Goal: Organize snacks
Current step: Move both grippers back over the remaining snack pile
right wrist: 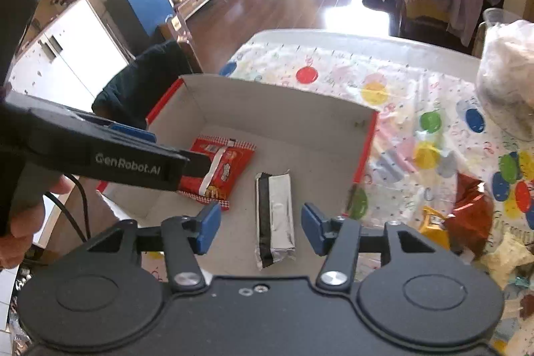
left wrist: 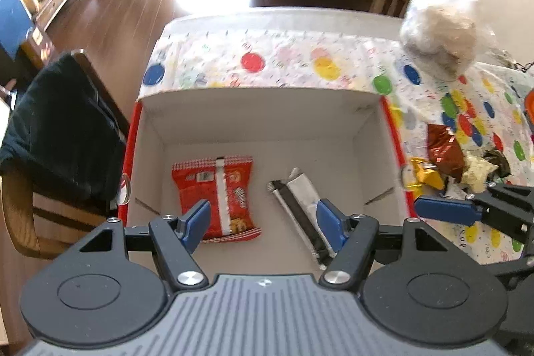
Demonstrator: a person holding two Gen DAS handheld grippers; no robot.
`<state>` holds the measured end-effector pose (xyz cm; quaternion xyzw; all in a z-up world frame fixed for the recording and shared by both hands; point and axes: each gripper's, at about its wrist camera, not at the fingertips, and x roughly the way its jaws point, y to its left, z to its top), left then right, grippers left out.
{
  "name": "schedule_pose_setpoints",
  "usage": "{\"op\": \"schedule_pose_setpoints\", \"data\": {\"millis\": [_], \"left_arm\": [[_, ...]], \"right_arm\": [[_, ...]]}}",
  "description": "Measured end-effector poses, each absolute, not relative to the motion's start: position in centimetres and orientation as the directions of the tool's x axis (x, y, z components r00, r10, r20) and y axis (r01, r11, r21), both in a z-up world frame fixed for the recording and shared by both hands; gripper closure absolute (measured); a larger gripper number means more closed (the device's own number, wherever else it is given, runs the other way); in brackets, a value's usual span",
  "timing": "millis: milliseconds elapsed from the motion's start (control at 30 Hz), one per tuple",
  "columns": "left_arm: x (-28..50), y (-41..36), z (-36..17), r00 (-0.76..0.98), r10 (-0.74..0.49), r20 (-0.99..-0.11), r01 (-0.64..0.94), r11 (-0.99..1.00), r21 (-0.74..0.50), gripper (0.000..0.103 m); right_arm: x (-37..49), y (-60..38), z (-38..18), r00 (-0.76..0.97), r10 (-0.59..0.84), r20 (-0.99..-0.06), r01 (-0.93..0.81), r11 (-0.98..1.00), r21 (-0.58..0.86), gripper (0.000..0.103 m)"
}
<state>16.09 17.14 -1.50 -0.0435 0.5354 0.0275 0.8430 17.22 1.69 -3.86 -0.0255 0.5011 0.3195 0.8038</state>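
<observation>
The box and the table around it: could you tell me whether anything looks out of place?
Inside the box nothing stands out: the red packet and silver bar lie flat, apart. Right of it, loose wrappers sit in an untidy heap.

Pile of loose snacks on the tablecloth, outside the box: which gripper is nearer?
Right. The right gripper reaches in beside the pile of loose snacks, just past the box wall. The left gripper hangs over the box interior, farther away.
</observation>
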Motion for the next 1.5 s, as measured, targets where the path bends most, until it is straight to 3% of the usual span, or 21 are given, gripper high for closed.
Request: {"op": "schedule_pose_setpoints", "data": {"millis": [200, 367, 767, 1000, 1267, 1500], "left_arm": [[14.5, 14.3, 0.4, 0.501, -0.012, -0.866, -0.058, 0.997, -0.047, 0.030], [13.3, 11.2, 1.7, 0.565, -0.039, -0.824, -0.010, 0.998, -0.055, 0.028], [12.6, 3.9, 1.6, 0.636, -0.111, -0.763, 0.071, 0.994, -0.085, 0.021], [12.8, 0.0, 0.1, 0.623, -0.171, -0.763, 0.102, 0.985, -0.137, 0.018], [14.2, -4.6, -2.5, 0.586, -0.167, -0.793, 0.081, 0.986, -0.148, 0.018], [16.5, -8.3, -6.2, 0.517, -0.129, -0.846, 0.063, 0.992, -0.113, 0.018]], "right_arm": [[16.1, -2.3, -1.9, 0.343, 0.511, -0.788, -0.521, 0.802, 0.293, 0.040], [15.3, -5.9, -0.9, 0.381, 0.520, -0.765, -0.505, 0.810, 0.299, 0.025], [14.1, -15.1, -0.5, 0.494, 0.449, -0.745, -0.431, 0.870, 0.239, 0.004], [14.1, -20.7, -1.8, 0.546, 0.395, -0.739, -0.396, 0.899, 0.188, 0.000], [14.2, -26.2, -4.7, 0.618, 0.259, -0.743, -0.378, 0.926, 0.009, 0.000], [15.2, -29.4, -8.1, 0.549, 0.293, -0.783, -0.370, 0.925, 0.086, 0.000]]}}
